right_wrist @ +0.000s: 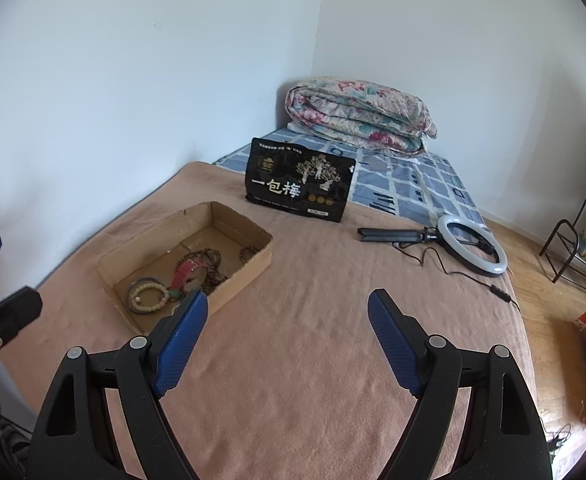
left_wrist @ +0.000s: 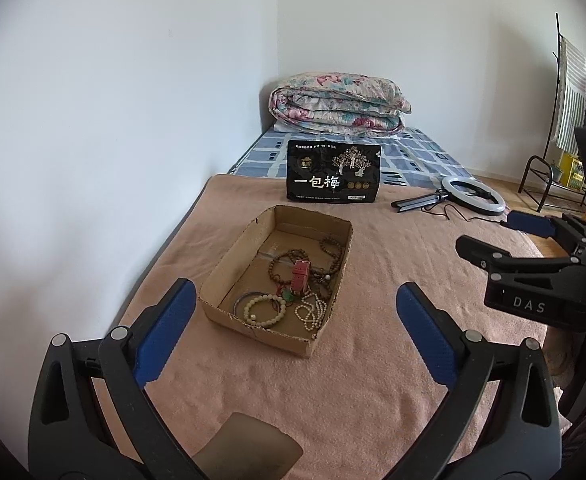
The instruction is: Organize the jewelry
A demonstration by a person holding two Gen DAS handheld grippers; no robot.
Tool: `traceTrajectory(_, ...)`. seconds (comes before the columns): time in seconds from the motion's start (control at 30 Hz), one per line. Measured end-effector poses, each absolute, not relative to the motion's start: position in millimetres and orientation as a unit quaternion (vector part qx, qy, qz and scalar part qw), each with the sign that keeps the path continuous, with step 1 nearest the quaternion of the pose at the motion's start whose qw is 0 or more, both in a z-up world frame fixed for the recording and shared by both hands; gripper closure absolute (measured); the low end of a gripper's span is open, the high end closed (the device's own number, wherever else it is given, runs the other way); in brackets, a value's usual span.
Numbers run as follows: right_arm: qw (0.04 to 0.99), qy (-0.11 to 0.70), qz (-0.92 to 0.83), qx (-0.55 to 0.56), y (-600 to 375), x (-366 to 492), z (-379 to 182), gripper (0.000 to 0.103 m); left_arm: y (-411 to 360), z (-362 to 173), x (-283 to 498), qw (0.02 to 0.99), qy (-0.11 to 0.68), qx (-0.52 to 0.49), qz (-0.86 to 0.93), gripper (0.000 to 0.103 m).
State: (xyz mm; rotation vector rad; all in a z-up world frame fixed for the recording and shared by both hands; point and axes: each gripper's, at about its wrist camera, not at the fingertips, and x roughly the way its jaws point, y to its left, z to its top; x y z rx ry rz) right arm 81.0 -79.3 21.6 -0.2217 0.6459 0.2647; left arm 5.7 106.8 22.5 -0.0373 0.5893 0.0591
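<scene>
An open cardboard box [left_wrist: 229, 258] [right_wrist: 249, 264] lies on the pink blanket. It holds a tangle of jewelry: brown bead strings [left_wrist: 283, 266], a cream bead bracelet [left_wrist: 265, 310] [right_wrist: 149, 296], a white bead necklace [left_wrist: 313, 312] and a red watch [left_wrist: 300, 276] [right_wrist: 185, 270]. My left gripper [left_wrist: 295, 296] is open and empty, just in front of the box. My right gripper [right_wrist: 289, 300] is open and empty, to the right of the box; it also shows at the right edge of the left wrist view [left_wrist: 489, 236].
A black snack bag [left_wrist: 333, 172] [right_wrist: 301, 180] stands behind the box. A ring light with tripod [left_wrist: 473, 194] [right_wrist: 471, 248] lies at the right. A folded floral quilt [left_wrist: 337, 102] sits at the bed's head. A metal rack [left_wrist: 553, 176] stands on the floor.
</scene>
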Motion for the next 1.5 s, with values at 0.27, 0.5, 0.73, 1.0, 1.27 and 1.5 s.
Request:
traceTrajectory(0.27,0.931,0.329,0.117,-0.107,-95.8,82.2,5.3,0.021,102.7,19.7,10.0,0.955,0.294,-0.02,0.033,0.001)
traceTrajectory(0.5,0.932,0.329,0.118,-0.098,-99.1,87.3,3.0,0.021,97.5,13.8,20.0,0.952,0.303,-0.011,0.042,0.001)
traceTrajectory(0.73,0.932,0.33,0.123,-0.091,-97.7,88.7,2.7,0.021,95.4,9.5,27.1,0.95,0.308,-0.007,0.044,0.001)
traceTrajectory(1.0,0.931,0.332,0.123,-0.091,-96.5,89.4,1.3,0.021,96.9,9.1,28.0,0.95,0.308,-0.007,0.044,0.001)
traceTrajectory(1.27,0.931,0.333,0.121,-0.087,-99.4,90.2,0.3,0.021,97.9,9.2,28.0,0.95,0.307,-0.006,0.047,0.001)
traceTrajectory(1.5,0.931,0.333,0.12,-0.087,-100.4,90.7,-0.1,0.021,97.8,9.0,28.2,0.95,0.307,-0.005,0.046,0.001)
